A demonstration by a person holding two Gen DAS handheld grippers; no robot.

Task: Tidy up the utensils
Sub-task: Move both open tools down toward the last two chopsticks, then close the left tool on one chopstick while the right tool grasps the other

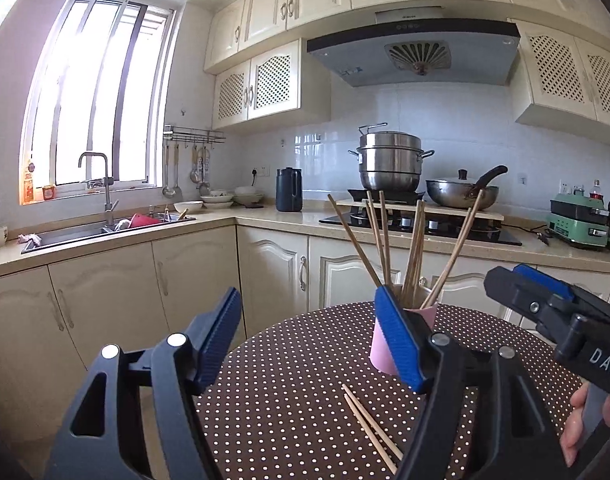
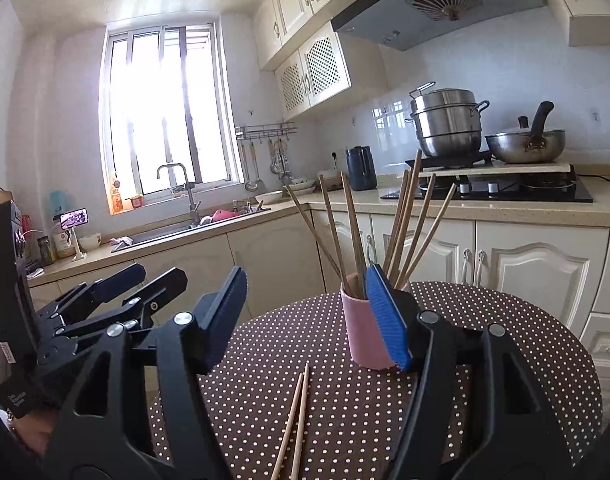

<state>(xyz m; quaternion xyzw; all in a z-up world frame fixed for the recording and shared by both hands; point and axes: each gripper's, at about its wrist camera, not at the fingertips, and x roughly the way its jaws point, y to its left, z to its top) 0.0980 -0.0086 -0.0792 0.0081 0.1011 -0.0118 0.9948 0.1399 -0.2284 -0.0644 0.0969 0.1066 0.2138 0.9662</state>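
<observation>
A pink cup (image 1: 381,344) (image 2: 361,328) stands on the round brown polka-dot table (image 1: 305,360) (image 2: 289,344) and holds several wooden chopsticks (image 1: 415,240) (image 2: 401,220) upright. Two loose chopsticks (image 1: 369,424) (image 2: 295,424) lie flat on the cloth in front of the cup. My left gripper (image 1: 309,328) is open and empty, above the table's near edge, its right finger just in front of the cup. My right gripper (image 2: 305,312) is open and empty, above the loose pair; it also shows in the left wrist view (image 1: 545,296).
Behind the table run cream cabinets and a counter (image 1: 265,216) with a sink (image 1: 105,228), a dark kettle (image 1: 289,190), a hob with a steel steamer pot (image 1: 391,160) and a wok (image 1: 461,192). A green appliance (image 1: 577,216) sits at the far right.
</observation>
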